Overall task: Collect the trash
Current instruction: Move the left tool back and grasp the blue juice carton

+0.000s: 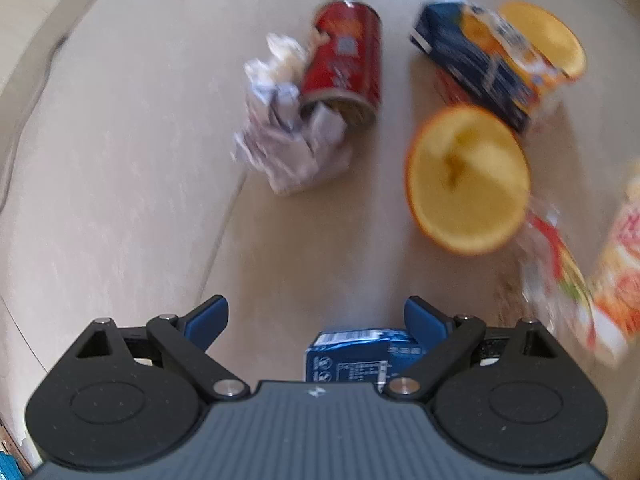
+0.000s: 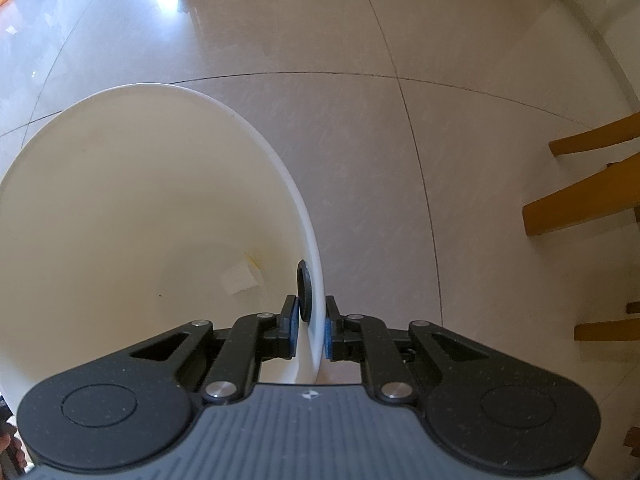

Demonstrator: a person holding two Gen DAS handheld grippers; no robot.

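trash lies scattered on the tiled floor [image 1: 120, 200] ahead of the left claw [image 1: 316, 320], whose blue pads stand wide apart with nothing pressed between them. going left to right in that view: a crumpled paper wad [image 1: 284, 136] touches the mouth end of a red can [image 1: 344, 60] lying on its side; past a bare strip of tile sit a dark blue carton [image 1: 476, 64], an orange half [image 1: 468, 180] cut face up in front of it, and a second orange half [image 1: 548, 36] behind the carton. farther right are a clear wrapper [image 1: 556, 264] and a printed cup [image 1: 624, 256], both blurred. a small blue carton [image 1: 360, 356] sits low between the open fingers, just beside the right pad; i cannot tell whether it touches.

the right claw [image 2: 310, 328] is clamped on the rim of a white bucket [image 2: 140, 200], one pad inside the wall, one outside. the bucket looks nearly empty, only a scrap of paper [image 2: 240, 280] at the bottom.

so the step in hand seems to be the first pick-ups. the small blue carton looks like the nearest target: the next move calls for centring the open fingers over it, closing, then carrying it to the bucket.

room is good: the bare strip between can and orange gives a clear approach. wooden chair legs [image 2: 580, 200] stand well apart to the right of the bucket.
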